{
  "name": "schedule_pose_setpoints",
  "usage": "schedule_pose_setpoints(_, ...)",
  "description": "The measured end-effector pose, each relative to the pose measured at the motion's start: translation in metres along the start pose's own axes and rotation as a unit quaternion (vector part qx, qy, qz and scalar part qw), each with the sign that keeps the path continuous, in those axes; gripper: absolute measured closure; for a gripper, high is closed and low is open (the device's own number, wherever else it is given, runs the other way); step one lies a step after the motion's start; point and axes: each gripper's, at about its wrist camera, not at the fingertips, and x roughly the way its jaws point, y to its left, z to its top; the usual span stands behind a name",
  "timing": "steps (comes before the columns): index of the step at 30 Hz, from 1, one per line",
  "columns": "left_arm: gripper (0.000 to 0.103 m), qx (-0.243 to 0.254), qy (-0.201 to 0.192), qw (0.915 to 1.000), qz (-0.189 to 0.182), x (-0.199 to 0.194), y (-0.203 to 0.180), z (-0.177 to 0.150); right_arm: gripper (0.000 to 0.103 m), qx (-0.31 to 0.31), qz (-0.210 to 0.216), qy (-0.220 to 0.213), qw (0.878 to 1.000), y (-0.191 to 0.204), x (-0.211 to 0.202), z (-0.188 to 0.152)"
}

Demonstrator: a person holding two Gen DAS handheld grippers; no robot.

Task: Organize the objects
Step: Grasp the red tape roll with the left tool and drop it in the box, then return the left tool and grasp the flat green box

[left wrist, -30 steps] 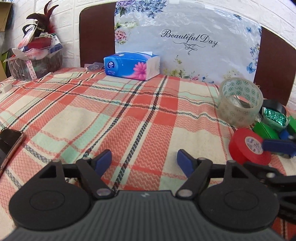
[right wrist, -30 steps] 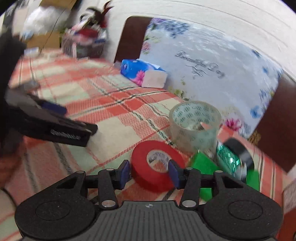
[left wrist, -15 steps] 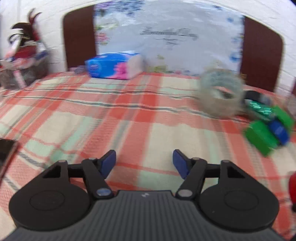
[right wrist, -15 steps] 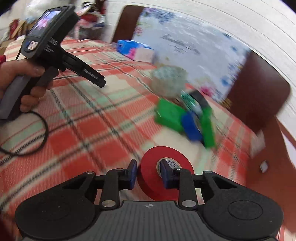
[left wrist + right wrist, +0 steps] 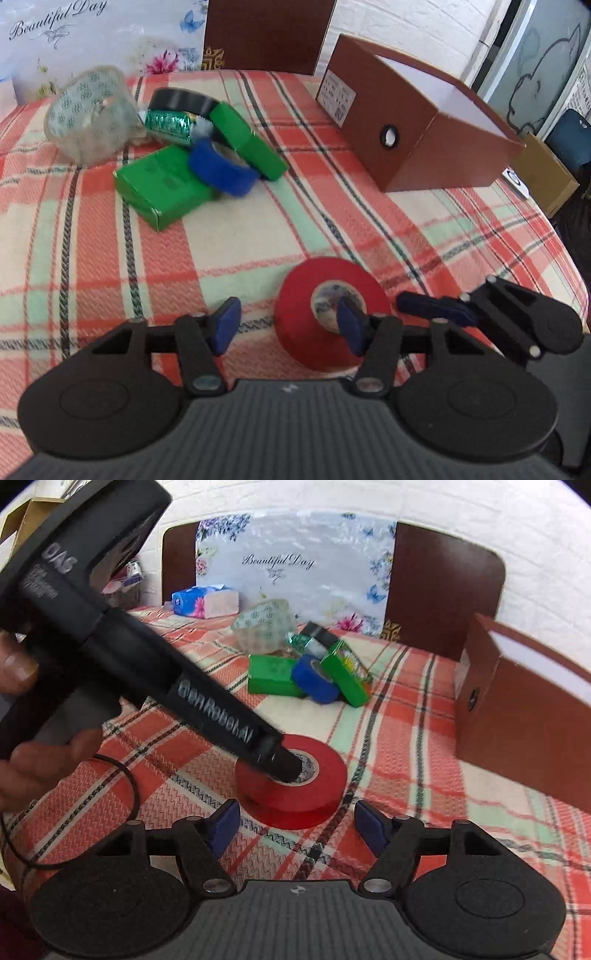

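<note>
Red tape (image 5: 330, 313) on left claw (image 5: 288, 328) finger

Probably home: plaid tablecloth (image 5: 332, 229), tissues (image 5: 207, 602).

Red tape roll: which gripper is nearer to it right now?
Left. The left gripper is open with one finger in the core of the red tape roll; the right gripper, open, sits just short of it.
</note>
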Motion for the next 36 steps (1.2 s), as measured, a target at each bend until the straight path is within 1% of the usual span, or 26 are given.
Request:
schedule_pose_setpoints(2,0.058,0.011,-0.003,0.9999,0.003,0.001,-0.002,-0.001,0.034,0.010,0.012,-0.003,1.000,-0.002,0.008,0.001)
schedule_pose_setpoints(3,0.072,0.002,0.002,1.0000,-0.009,0.001,-0.001,0.001,0.035,0.016,0.021,-0.003,1.000,-0.003,0.011,0.003)
schedule_pose_setpoints(4,0.072,-0.008,0.003,0.9999,-0.005,0.001,0.000,0.004,0.036,0.019,0.022,-0.005,1.000,-0.003,0.010,0.005)
schedule_pose_setpoints(6,0.073,-0.011,0.001,0.9999,-0.001,-0.004,-0.004,0.012,0.036,0.015,0.018,-0.020,1.000,-0.005,0.005,0.010)
schedule_pose_setpoints(9,0.073,0.007,-0.029,0.9995,-0.009,-0.020,-0.022,0.036,0.036,0.009,-0.005,-0.064,0.998,-0.017,-0.014,0.020)
schedule_pose_setpoints(12,0.073,0.040,-0.073,0.9964,-0.017,-0.031,-0.050,0.074,0.036,0.003,-0.049,-0.113,0.992,-0.040,-0.032,0.039)
schedule_pose_setpoints(15,0.073,0.069,-0.101,0.9922,-0.025,-0.025,-0.086,0.116,0.036,-0.006,-0.099,-0.150,0.984,-0.071,-0.045,0.055)
schedule_pose_setpoints(18,0.072,0.097,-0.115,0.9876,-0.044,-0.001,-0.122,0.152,0.036,0.000,-0.145,-0.155,0.977,-0.113,-0.048,0.065)
schedule_pose_setpoints(20,0.072,0.100,-0.109,0.9873,-0.059,0.025,-0.142,0.173,0.036,0.013,-0.161,-0.143,0.976,-0.144,-0.045,0.068)
schedule_pose_setpoints(23,0.073,0.103,-0.094,0.9871,-0.080,0.065,-0.167,0.196,0.036,0.032,-0.181,-0.125,0.975,-0.188,-0.033,0.063)
schedule_pose_setpoints(26,0.071,0.109,-0.090,0.9864,-0.084,0.104,-0.188,0.205,0.036,0.044,-0.208,-0.107,0.971,-0.217,-0.017,0.054)
schedule_pose_setpoints(27,0.068,0.122,-0.093,0.9852,-0.077,0.115,-0.195,0.205,0.033,0.047,-0.224,-0.102,0.968,-0.224,-0.011,0.050)
schedule_pose_setpoints(28,0.061,0.135,-0.093,0.9848,-0.057,0.125,-0.201,0.203,0.025,0.062,-0.226,-0.112,0.966,-0.229,-0.012,0.047)
schedule_pose_setpoints(29,0.060,0.144,-0.094,0.9845,-0.034,0.131,-0.205,0.201,0.025,0.078,-0.230,-0.119,0.963,-0.232,-0.014,0.045)
schedule_pose_setpoints(30,0.060,0.149,-0.095,0.9839,-0.026,0.132,-0.205,0.197,0.026,0.084,-0.234,-0.125,0.961,-0.231,-0.016,0.042)
schedule_pose_setpoints(31,0.060,0.148,-0.101,0.9831,-0.037,0.128,-0.200,0.193,0.029,0.084,-0.234,-0.129,0.960,-0.228,-0.018,0.040)
schedule_pose_setpoints(33,0.060,0.147,-0.116,0.9811,-0.049,0.111,-0.192,0.184,0.029,0.097,-0.230,-0.154,0.956,-0.216,-0.028,0.032)
schedule_pose_setpoints(36,0.060,0.151,-0.151,0.9746,-0.068,0.071,-0.171,0.167,0.029,0.110,-0.220,-0.190,0.950,-0.188,-0.044,0.023)
